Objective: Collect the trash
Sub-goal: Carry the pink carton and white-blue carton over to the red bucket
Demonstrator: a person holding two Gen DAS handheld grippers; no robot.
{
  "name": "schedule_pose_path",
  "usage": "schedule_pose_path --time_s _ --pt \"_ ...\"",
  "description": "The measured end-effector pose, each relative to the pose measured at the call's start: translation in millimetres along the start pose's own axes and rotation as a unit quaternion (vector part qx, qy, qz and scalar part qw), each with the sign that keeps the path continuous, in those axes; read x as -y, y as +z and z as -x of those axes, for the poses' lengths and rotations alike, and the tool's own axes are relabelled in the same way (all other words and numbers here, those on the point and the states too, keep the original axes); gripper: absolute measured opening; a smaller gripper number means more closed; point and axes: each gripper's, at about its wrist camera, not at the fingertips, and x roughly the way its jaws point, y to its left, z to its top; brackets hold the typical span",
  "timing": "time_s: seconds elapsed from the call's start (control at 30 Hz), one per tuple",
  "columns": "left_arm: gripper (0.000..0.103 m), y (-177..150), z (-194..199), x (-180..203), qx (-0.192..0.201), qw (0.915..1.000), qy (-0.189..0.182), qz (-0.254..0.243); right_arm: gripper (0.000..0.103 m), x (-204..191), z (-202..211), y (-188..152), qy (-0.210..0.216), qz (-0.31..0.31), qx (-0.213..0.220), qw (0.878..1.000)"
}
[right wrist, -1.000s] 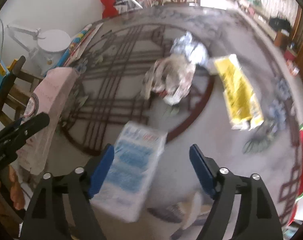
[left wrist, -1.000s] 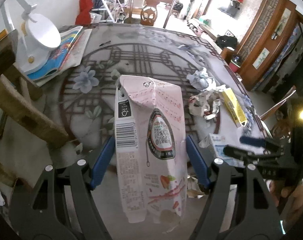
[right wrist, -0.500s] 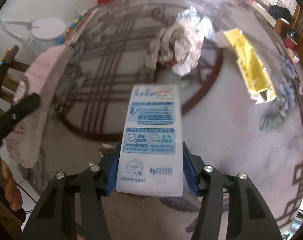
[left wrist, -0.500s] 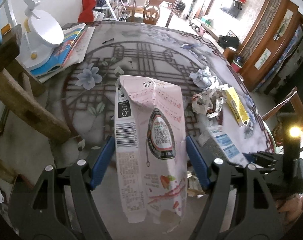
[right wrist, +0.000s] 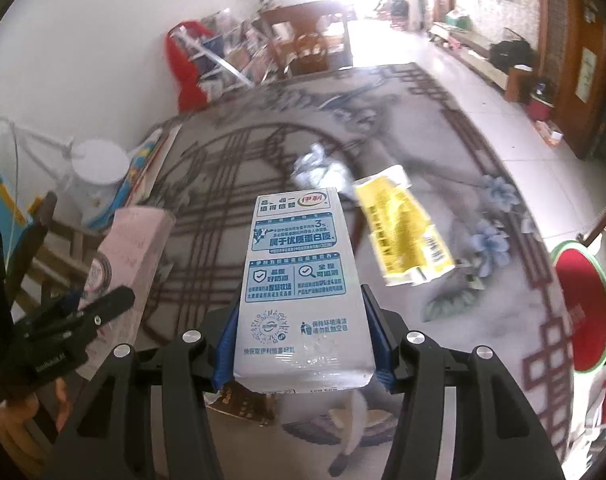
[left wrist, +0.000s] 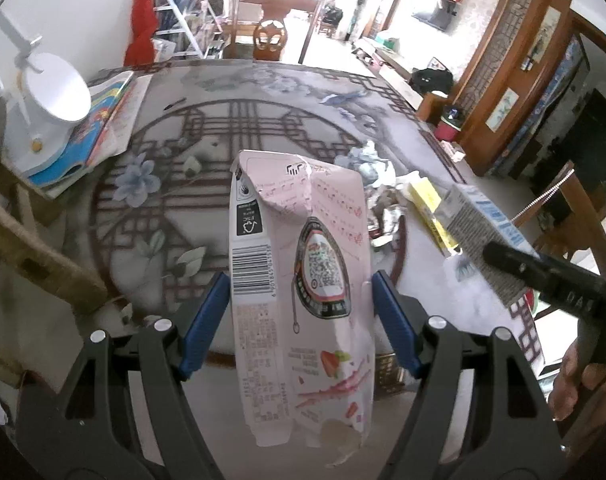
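Both wrist views look steeply down, sharing the table [left wrist: 231, 92].

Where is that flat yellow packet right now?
In the right wrist view, the yellow packet lies on the table, right of the blue-and-white carton and beside the crumpled paper.

A round table [left wrist: 263, 92] with a grey floral cloth and dark lattice pattern carries a flattened yellow carton [right wrist: 403, 228], crumpled white-and-blue paper [right wrist: 319, 168] just beside it, a colourful open magazine [left wrist: 107, 120] at the far left edge, and a white lamp [left wrist: 47, 112] on it.
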Motion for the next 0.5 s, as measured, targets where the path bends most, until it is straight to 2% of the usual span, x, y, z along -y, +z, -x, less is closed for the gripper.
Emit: schedule_pose_path --time_s 0.5 --pt "0.070 7.2 -10.3 41.9 -0.003 0.9994 -0.011 -0.034 0.052 53.4 19.1 -4.7 -0.014 -0.050 0.012 0.999"
